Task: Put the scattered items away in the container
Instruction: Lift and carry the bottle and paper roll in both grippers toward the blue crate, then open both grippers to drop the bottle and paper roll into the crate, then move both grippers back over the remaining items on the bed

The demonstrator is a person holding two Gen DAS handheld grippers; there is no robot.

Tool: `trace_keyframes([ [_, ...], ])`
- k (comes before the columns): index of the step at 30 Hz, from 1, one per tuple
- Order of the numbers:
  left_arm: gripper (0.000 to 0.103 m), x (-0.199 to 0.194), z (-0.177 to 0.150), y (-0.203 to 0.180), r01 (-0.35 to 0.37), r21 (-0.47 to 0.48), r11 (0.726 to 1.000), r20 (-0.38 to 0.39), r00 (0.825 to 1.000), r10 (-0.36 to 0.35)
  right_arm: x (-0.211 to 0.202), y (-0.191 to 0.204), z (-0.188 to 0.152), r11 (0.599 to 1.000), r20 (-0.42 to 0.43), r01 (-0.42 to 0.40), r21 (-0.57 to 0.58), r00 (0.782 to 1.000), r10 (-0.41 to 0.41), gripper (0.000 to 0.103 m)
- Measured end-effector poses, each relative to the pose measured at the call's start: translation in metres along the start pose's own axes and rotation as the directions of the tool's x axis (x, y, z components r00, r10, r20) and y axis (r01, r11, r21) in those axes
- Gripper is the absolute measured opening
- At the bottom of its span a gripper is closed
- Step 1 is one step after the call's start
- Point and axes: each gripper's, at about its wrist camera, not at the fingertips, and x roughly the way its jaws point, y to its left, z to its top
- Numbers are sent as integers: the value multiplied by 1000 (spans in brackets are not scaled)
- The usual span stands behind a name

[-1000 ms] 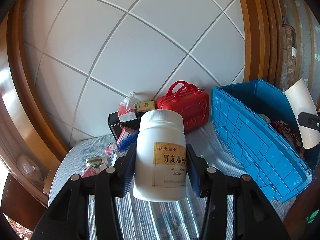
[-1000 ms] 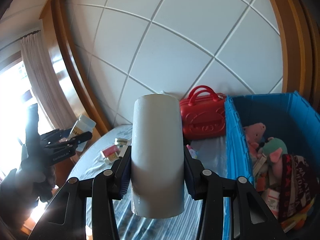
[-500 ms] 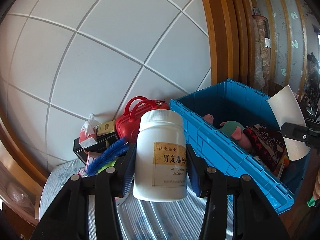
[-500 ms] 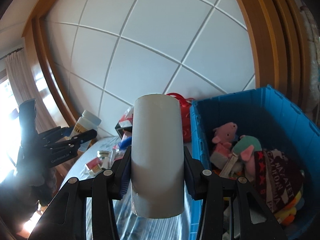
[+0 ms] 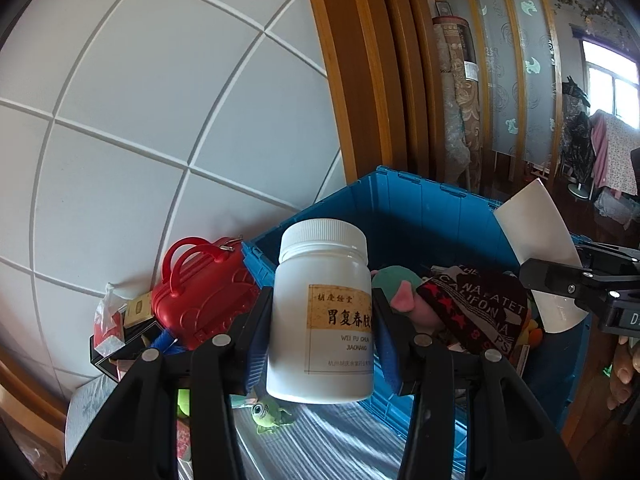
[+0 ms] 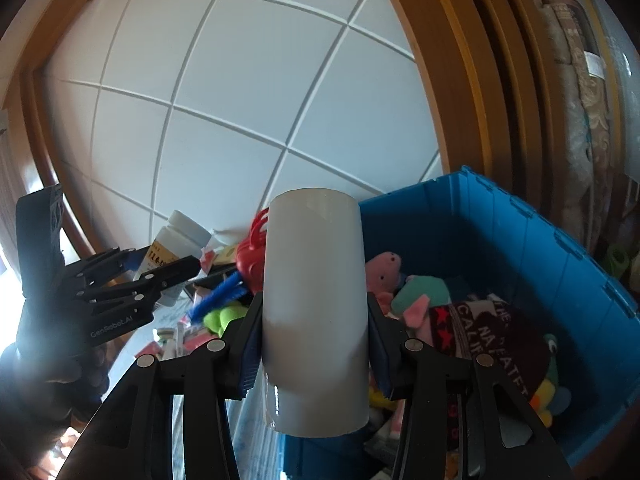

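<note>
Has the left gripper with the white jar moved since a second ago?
Yes. In the left wrist view, the left gripper, gripping the white jar, has swung toward the blue crate, which now sits directly behind the jar.

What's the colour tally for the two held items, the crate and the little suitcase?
White: 2, the medicine jar shut in the left gripper and the plain cup shut in the right gripper
Blue: 1, the crate
Red: 1, the mini suitcase
Total: 4

left gripper [image 5: 322, 336] clamps white bottle [image 5: 322, 316] – blue crate [image 5: 420, 216] behind
</note>
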Motion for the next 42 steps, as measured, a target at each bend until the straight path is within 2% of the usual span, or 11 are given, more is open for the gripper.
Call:
trace_keyframes([
  [12,46,41,30,-53,85,68,994,-17,996,-84,-10,-56,2,990,20,126,59,992,-127,44],
  [21,46,58,44,-81,116,111,987,-30,993,-114,-6,-91,-1,975,15,196,104,980,-199,44],
  [26,46,64,49,-85,135,110,985,-30,991,-132,0,-103,-2,970,1,220,109,975,-221,44],
  [29,47,64,56,-79,143,51,988,-7,990,-142,0,-106,2,967,17,228,111,973,-231,45],
  [30,52,66,57,-78,140,36,990,-18,990,-139,-1,-107,4,965,25,235,113,971,-240,57],
  [31,77,69,57,-75,128,28,991,-35,991,-127,-2,-109,7,964,35,236,120,970,-241,101],
  [32,97,71,56,-73,112,20,993,-43,993,-111,-4,-111,8,963,54,236,133,968,-245,99],
  [33,100,71,54,-70,91,15,996,-44,995,-91,-5,-113,8,960,63,241,142,966,-251,103],
  [36,100,72,46,-60,66,6,998,-58,996,-65,-4,-116,8,961,61,236,142,967,-246,103],
  [42,100,69,24,-47,82,-13,997,-92,992,-83,7,-113,1,967,29,210,143,976,-217,103],
])
